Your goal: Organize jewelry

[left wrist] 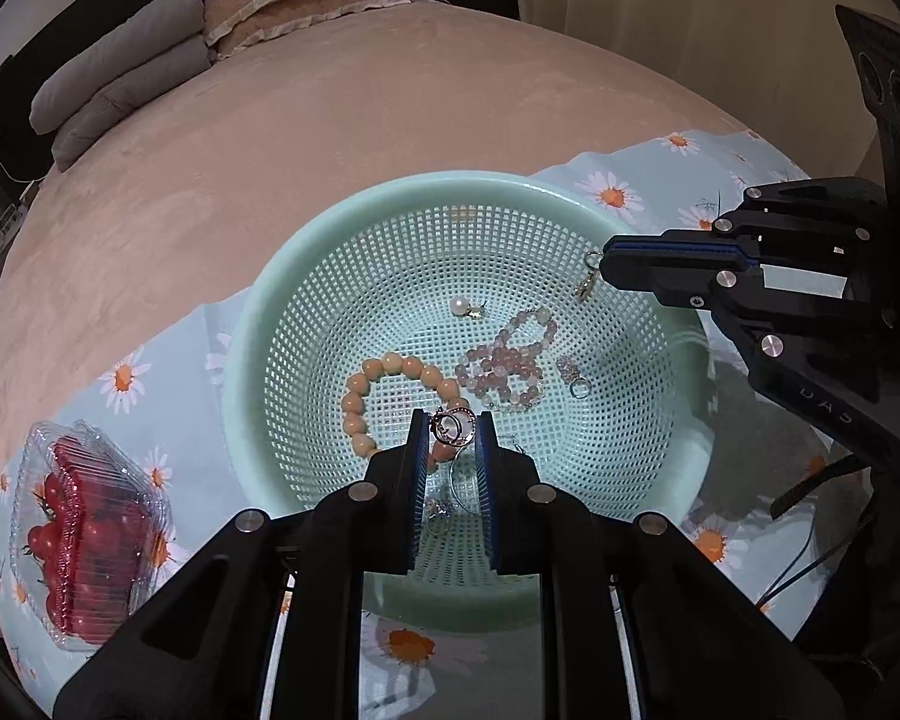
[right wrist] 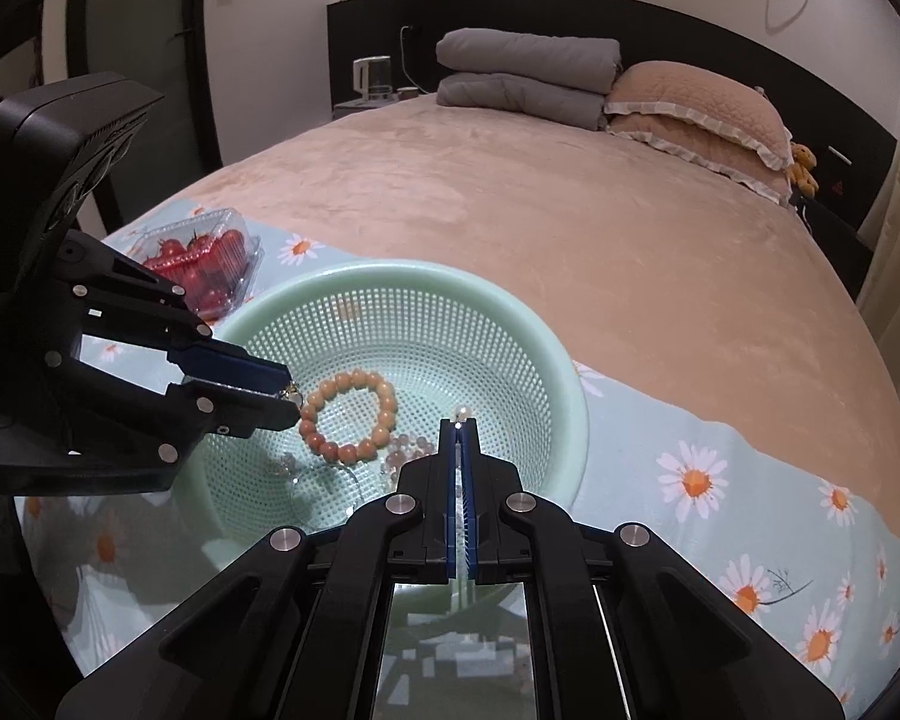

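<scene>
A: Closest to us in the left wrist view, our left gripper [left wrist: 450,423] has its jaws drawn narrow on a ring pendant [left wrist: 452,425], pinched at the very tips. We hold it out there, we think, so the fine chain [left wrist: 457,480] can hang free below and not snag on the pads.

B: And our right gripper [right wrist: 460,420] has its jaws pressed together on a small gold earring [left wrist: 588,276]. In the left wrist view it dangles from the tip, over the right side of the basket [left wrist: 306,276]; in its own view we only catch a pale glint at the tip.

A: So both pieces are lifted clear of the mesh. The rest of the jewelry lies in the basket's bottom: the orange bead bracelet [left wrist: 384,393] just beyond our left tips, the pink bead bracelet [left wrist: 507,360] to its right, a pearl earring [left wrist: 463,306] farther off, and a small silver charm [left wrist: 573,375] near the right wall.

B: We judge the basket serves as the gathering place, so small things cannot roll off.

A: It sits on a daisy-print cloth [right wrist: 750,480] at the bed's near edge, with a clear box of tomatoes [left wrist: 84,534] to the left. No tray shows, so where these two pieces go we cannot tell.

B: The chain is what could tangle.
</scene>
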`<state>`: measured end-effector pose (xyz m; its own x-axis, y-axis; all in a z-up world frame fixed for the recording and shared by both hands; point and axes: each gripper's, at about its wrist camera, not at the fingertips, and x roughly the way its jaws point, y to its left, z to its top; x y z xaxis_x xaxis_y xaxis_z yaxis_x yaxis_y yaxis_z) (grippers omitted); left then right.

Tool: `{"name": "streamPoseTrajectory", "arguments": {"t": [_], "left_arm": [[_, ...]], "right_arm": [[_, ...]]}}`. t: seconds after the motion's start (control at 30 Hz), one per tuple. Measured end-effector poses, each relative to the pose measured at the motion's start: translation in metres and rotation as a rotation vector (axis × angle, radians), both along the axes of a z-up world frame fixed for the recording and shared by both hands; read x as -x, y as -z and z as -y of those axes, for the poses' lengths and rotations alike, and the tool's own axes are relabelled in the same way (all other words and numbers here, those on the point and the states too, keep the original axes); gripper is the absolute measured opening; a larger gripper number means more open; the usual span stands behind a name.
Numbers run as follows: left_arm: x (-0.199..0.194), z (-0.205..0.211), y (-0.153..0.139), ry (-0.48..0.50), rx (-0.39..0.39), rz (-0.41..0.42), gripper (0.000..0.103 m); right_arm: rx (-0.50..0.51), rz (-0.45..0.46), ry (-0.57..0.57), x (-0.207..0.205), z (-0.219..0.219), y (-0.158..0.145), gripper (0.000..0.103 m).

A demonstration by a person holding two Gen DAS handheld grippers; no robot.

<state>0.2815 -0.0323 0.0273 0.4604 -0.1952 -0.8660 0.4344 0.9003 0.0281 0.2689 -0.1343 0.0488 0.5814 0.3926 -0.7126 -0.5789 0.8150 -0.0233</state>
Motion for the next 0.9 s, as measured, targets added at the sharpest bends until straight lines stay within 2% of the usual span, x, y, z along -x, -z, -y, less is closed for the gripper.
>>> {"name": "streamPoseTrajectory", "arguments": {"t": [0.2,0.3,0.33,0.37,0.4,0.43,0.5,0.53,0.6,0.73,0.9], "left_arm": [[-0.007,0.001,0.013,0.000,-0.004,-0.021,0.016],[-0.005,0.001,0.011,0.001,-0.008,-0.002,0.019],[-0.003,0.000,0.008,-0.012,-0.022,0.019,0.032],[0.001,-0.002,0.004,-0.024,-0.032,0.044,0.062],[0.005,-0.005,-0.002,-0.039,-0.032,0.075,0.077],[0.010,-0.009,-0.008,-0.056,-0.022,0.110,0.089],[0.017,-0.019,-0.018,-0.081,0.008,0.132,0.091],[0.020,-0.023,-0.021,-0.095,0.006,0.140,0.098],[0.027,-0.032,-0.024,-0.119,-0.019,0.160,0.097],[0.042,-0.042,-0.018,-0.128,-0.053,0.131,0.097],[0.060,-0.046,-0.005,-0.147,-0.035,0.083,0.097]], "right_arm": [[-0.012,-0.026,0.006,-0.007,-0.001,0.014,0.002],[-0.014,-0.016,0.015,-0.006,0.001,0.011,0.004],[-0.016,-0.004,0.022,-0.004,0.003,0.009,0.007],[-0.021,0.008,0.034,-0.003,0.006,0.006,0.013],[-0.033,0.019,0.054,-0.001,0.011,0.003,0.041],[-0.049,0.035,0.075,0.002,0.016,0.000,0.073],[-0.082,0.097,0.117,0.009,0.026,-0.008,0.086],[-0.090,0.109,0.135,0.011,0.031,-0.010,0.087],[-0.091,0.096,0.172,0.012,0.039,-0.011,0.087],[-0.098,0.060,0.208,0.017,0.050,-0.008,0.088],[-0.095,0.040,0.202,0.030,0.052,-0.001,0.088]]}}
